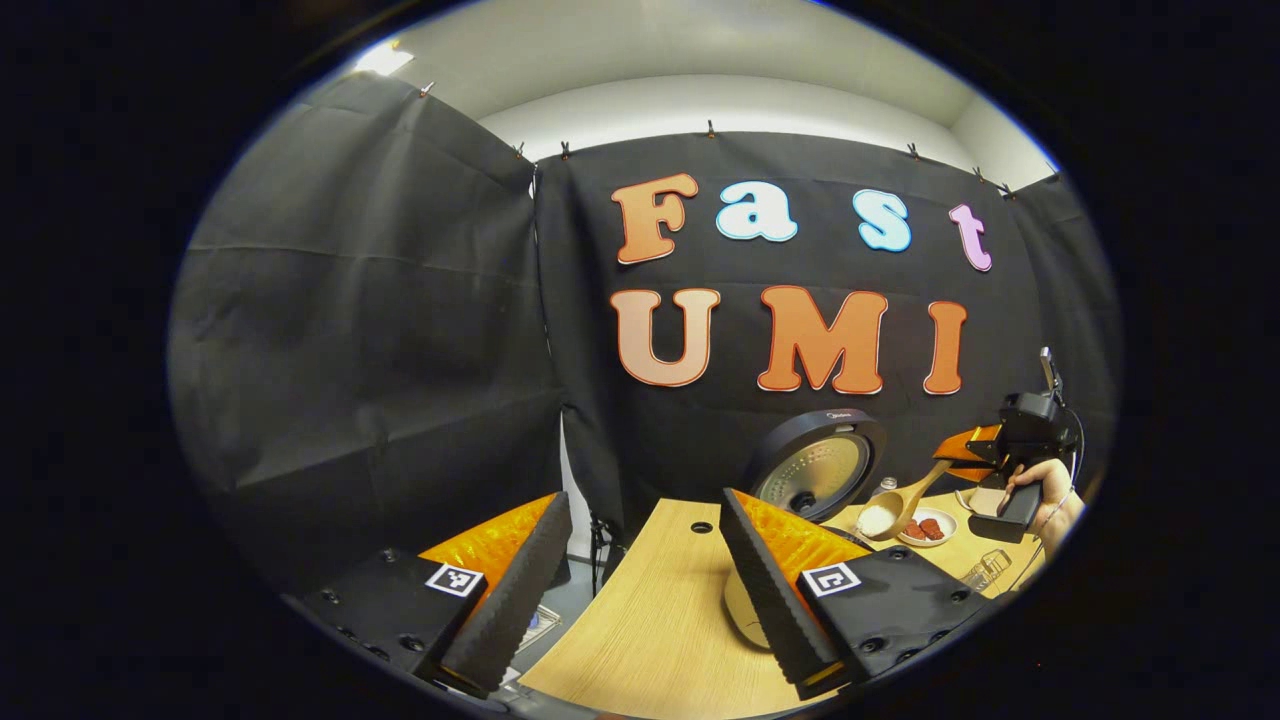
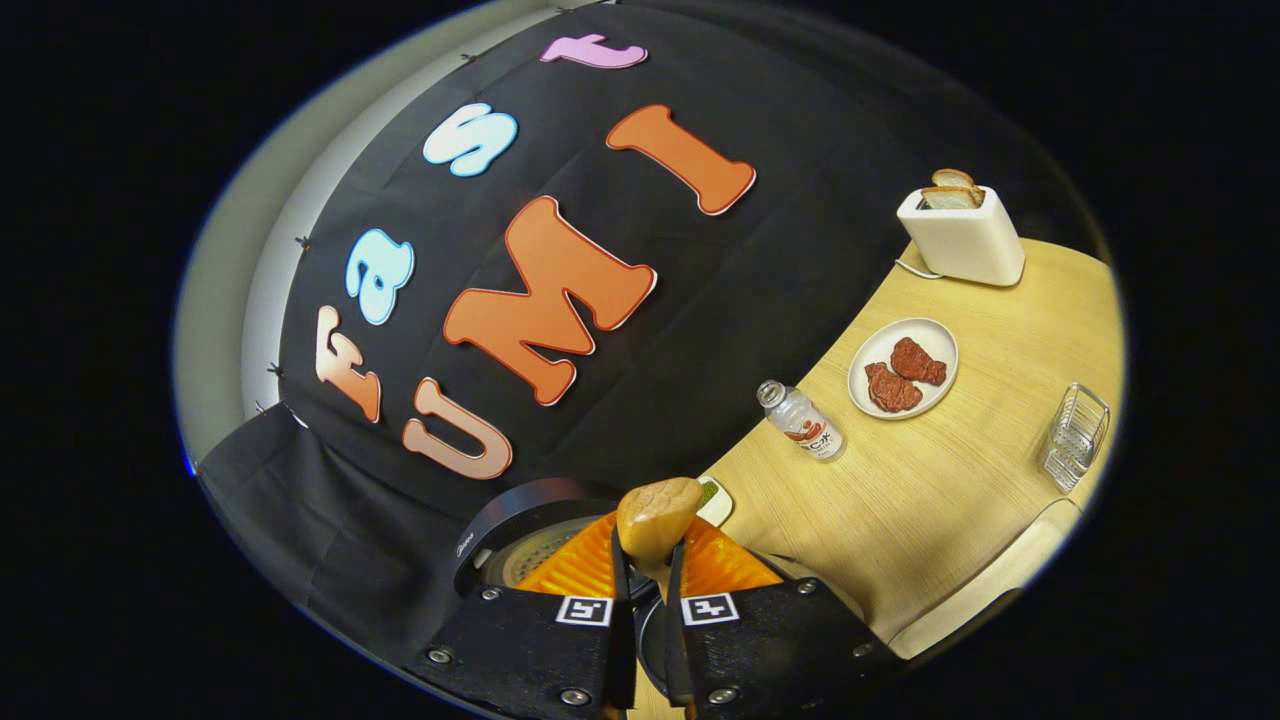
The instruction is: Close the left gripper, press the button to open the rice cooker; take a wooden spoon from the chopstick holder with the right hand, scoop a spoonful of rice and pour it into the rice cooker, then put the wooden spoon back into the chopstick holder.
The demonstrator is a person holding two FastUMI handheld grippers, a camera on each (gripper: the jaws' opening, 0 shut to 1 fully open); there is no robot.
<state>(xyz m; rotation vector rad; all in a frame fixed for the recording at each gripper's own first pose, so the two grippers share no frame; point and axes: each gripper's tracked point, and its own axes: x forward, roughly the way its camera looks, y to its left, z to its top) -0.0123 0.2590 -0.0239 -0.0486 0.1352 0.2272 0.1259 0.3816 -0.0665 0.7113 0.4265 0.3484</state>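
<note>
Wooden table (image 2: pixel 930 500), one, spread under and ahead of both my grippers.

Rice cooker (image 1: pixel 815 465), one, lid raised, just ahead-right of my left gripper (image 1: pixel 640 575) and directly beneath my right gripper (image 2: pixel 648 590).

Left gripper: level, fingers spread wide, nothing between them.

Right gripper: rolled over to one side, fingers pinched together on the wooden spoon (image 2: pixel 657 520). From the left gripper view my hand (image 1: pixel 1040 490) grips its handle, and the spoon bowl carries white rice above the cooker.

Toaster (image 2: pixel 962 235), one, far ahead-right, two bread slices in it.

Plate (image 2: pixel 903 368), one, two red meat pieces on it.

Chopstick holder (image 2: pixel 1075 435), one, wire, right of right gripper.

Bottle (image 2: pixel 800 420), one, lying down.
</note>
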